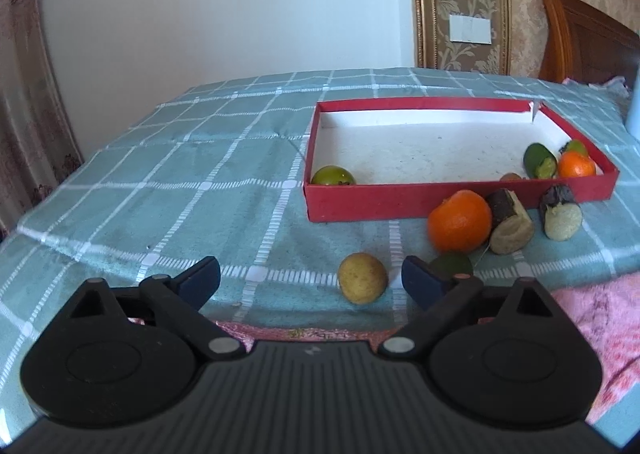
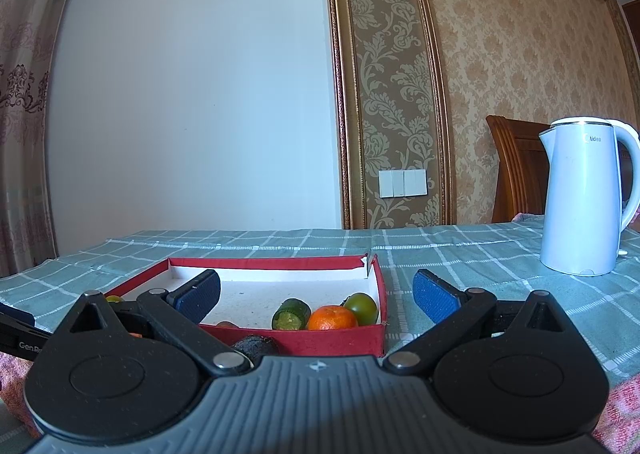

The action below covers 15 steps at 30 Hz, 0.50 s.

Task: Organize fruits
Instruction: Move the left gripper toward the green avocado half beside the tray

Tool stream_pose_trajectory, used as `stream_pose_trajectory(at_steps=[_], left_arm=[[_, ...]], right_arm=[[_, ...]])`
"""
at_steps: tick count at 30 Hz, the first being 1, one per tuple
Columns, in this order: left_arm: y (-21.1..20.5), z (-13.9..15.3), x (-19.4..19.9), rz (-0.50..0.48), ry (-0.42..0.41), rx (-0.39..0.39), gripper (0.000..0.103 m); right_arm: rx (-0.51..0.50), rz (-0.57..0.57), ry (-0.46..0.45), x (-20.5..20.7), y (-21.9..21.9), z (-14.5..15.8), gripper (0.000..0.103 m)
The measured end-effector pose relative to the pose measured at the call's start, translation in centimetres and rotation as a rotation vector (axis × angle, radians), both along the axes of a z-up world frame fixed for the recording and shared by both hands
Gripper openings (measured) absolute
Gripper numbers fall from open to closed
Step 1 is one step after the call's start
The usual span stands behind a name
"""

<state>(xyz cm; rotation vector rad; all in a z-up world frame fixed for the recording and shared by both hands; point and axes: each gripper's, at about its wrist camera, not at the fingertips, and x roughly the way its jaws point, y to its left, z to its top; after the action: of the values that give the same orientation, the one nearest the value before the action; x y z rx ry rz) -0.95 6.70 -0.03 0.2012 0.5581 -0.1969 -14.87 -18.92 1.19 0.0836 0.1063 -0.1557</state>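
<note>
Five pieces of fruit wait outside the red box [image 1: 440, 206] as I hold both tools spread wide and empty over the checked desk [image 1: 180, 174].

My left tool [image 1: 311, 278] hovers low at the near edge, its jaws framing a yellow-brown fruit [image 1: 362, 277] that lies just ahead; a small green fruit [image 1: 452, 264] sits by the right finger. Beyond them an orange [image 1: 459, 220] touches the box's front wall, beside two cut, dark-skinned stubs [image 1: 510, 226] whose long axes tip toward me, pale cut faces forward. Inside the box lie a green fruit [image 1: 333, 176], another orange [image 1: 576, 164] and a cut green piece [image 1: 540, 161]. I judge the sorting partly done; the next move calls for easing forward and closing squarely on the round yellow fruit, which may roll. My right tool [image 2: 316, 296] faces the box's near right corner.
</note>
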Motion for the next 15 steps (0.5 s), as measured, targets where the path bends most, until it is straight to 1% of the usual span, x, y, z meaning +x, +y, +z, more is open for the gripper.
stream_pose_trajectory(at_steps=[3, 4, 5, 8, 10, 13, 15], left_arm=[[0.0, 0.0, -0.5, -0.034, -0.028, 0.006, 0.098], [0.1, 0.0, -0.6, -0.04, -0.036, 0.003, 0.102], [0.1, 0.0, -0.8, -0.047, -0.044, 0.0, 0.103], [0.1, -0.3, -1.4, -0.074, -0.074, 0.013, 0.103], [0.0, -0.5, -1.5, -0.067, -0.077, 0.023, 0.103], [0.3, -0.5, -1.4, -0.067, -0.071, -0.003, 0.103], [0.5, -0.5, -1.5, -0.06, -0.081, -0.007, 0.103]], right_arm=[[-0.001, 0.001, 0.0, 0.0, 0.0, 0.0, 0.103], [0.0, 0.0, -0.001, 0.0, 0.0, 0.0, 0.103], [0.001, 0.0, -0.001, 0.0, 0.0, 0.0, 0.103], [0.001, 0.0, -0.002, 0.0, 0.0, 0.0, 0.103], [0.001, 0.0, -0.001, 0.0, 0.0, 0.0, 0.103], [0.001, 0.0, -0.001, 0.0, 0.0, 0.0, 0.103], [0.001, 0.0, 0.0, 0.1, 0.0, 0.0, 0.103]])
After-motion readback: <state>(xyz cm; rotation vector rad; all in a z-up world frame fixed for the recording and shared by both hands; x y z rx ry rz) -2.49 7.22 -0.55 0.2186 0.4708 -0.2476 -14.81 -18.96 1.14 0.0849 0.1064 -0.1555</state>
